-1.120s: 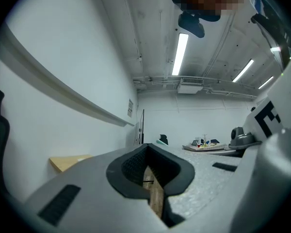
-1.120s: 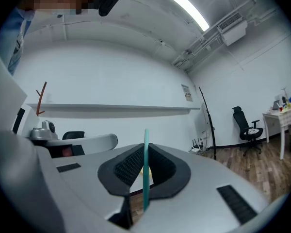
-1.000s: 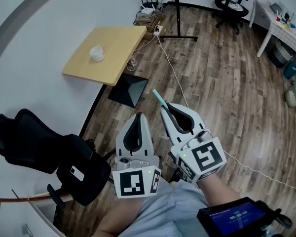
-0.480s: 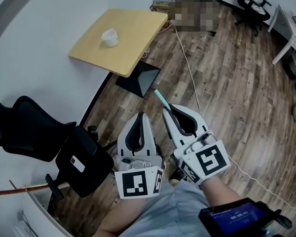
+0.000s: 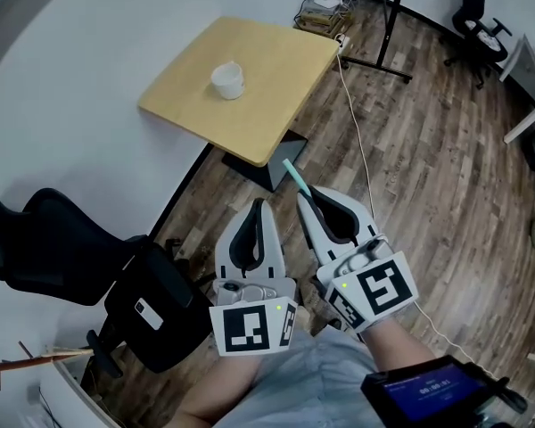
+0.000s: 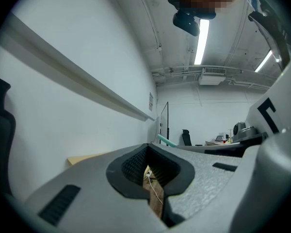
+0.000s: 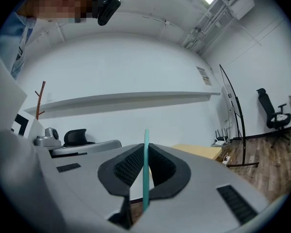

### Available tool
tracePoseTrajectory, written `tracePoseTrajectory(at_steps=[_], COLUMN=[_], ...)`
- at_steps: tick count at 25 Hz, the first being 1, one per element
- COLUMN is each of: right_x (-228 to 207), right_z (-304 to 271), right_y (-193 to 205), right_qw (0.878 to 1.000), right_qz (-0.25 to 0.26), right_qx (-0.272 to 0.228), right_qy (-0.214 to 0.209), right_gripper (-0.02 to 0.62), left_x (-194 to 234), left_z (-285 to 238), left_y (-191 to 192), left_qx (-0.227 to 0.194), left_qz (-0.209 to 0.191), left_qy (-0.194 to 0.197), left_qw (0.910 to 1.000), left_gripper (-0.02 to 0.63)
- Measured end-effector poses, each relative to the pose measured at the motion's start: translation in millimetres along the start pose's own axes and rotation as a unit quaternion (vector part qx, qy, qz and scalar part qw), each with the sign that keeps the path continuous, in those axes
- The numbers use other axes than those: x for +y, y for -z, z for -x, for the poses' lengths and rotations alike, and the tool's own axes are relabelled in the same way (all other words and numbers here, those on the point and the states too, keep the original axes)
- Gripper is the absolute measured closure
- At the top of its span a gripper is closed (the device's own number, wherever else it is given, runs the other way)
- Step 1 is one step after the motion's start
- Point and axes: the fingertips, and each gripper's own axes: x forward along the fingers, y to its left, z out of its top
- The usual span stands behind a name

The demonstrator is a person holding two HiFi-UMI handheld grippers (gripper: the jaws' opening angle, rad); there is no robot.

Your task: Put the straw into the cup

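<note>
A white cup (image 5: 227, 80) stands on a light wooden table (image 5: 276, 96) at the top of the head view. My right gripper (image 5: 305, 196) is shut on a teal straw (image 5: 295, 176), whose end sticks out past the jaw tips toward the table's near corner. In the right gripper view the straw (image 7: 146, 166) rises upright between the closed jaws. My left gripper (image 5: 258, 207) sits just left of the right one, shut with nothing in it. Both are held over the wooden floor, well short of the cup.
A black office chair (image 5: 80, 266) stands at the lower left against the white wall. A white cable (image 5: 364, 163) runs across the floor past the table's dark base (image 5: 272, 169). Another chair (image 5: 483, 25) and a white desk (image 5: 530, 78) are at the far right.
The table and cup have shifted lower and rightward in the head view, closer to both grippers. The straw stays clamped in the right gripper; the left stays shut.
</note>
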Motion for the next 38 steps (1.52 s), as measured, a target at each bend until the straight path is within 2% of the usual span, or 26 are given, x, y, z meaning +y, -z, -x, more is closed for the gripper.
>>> tracePoseTrajectory(at_steps=[8, 14, 29, 34, 38], right_x=[3.9, -2.7, -122.2, -142.5, -148.6], right_z=[-56.4, -72.6, -192.4, -225.5, -247.2], right_y=[-28.9, -44.9, -17.3, -21.5, -39.2], right_qw=[0.999, 0.998, 0.999, 0.998, 0.996], right_qz=[0.032, 0.047, -0.010, -0.022, -0.024], right_qx=[-0.014, -0.027, 0.006, 0.003, -0.013], right_qy=[-0.009, -0.011, -0.035, -0.058, -0.082], right_gripper=[0.572, 0.572, 0.572, 0.572, 0.572], left_x=[40.0, 46.5, 83.8, 90.1, 93.8], left_z=[-38.5, -57.6, -205.2, -244.1, -265.8], left_y=[-28.3, -35.7, 20.6, 16.4, -2.6], left_qx=[-0.032, -0.044, 0.025, 0.028, 0.014], left_qz=[0.004, 0.006, 0.000, -0.015, -0.031], left_qy=[0.002, 0.004, -0.044, -0.058, -0.068], left_qw=[0.9995, 0.9990, 0.9987, 0.9978, 0.9971], left_gripper=[0.607, 0.607, 0.607, 0.607, 0.607])
